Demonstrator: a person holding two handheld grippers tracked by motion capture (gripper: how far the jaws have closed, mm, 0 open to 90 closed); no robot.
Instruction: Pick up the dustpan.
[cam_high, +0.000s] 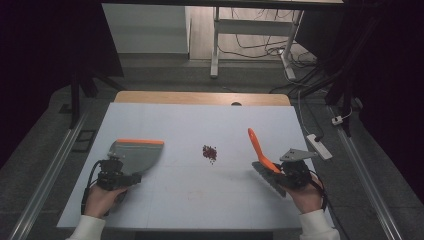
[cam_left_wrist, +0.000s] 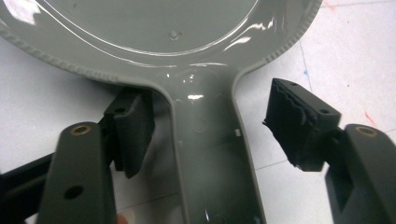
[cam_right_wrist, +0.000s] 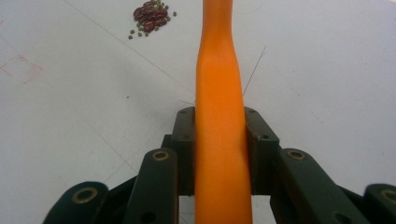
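**One dustpan, one brush, one little heap of beans**

Quick count of what's on the white table: one grey dustpan with an orange front edge, one brush with an orange handle and dark bristles, and one small pile of beans. I'm using that pile as my reference for everything. It's mostly dark red beans with a few tiny green ones mixed in; too small to count one by one.

The dustpan lies flat on the table well to the left of the pile, with its handle pointing back at the person. The left gripper sits at that handle. In the left gripper view the dustpan's grey handle runs right between the two black pads, with the left pad up against it or very nearly, and a clear gap on the right. So the jaws are apart around the handle, not clamped on it.

The brush is well to the right of the pile, bristles resting on the table and the handle slanting up and away. The right gripper is clamped tight on the orange handle; in the right gripper view both pads press on its sides, and the pile shows up ahead, up and to the left.

Two hands, two grippers, one tool each.
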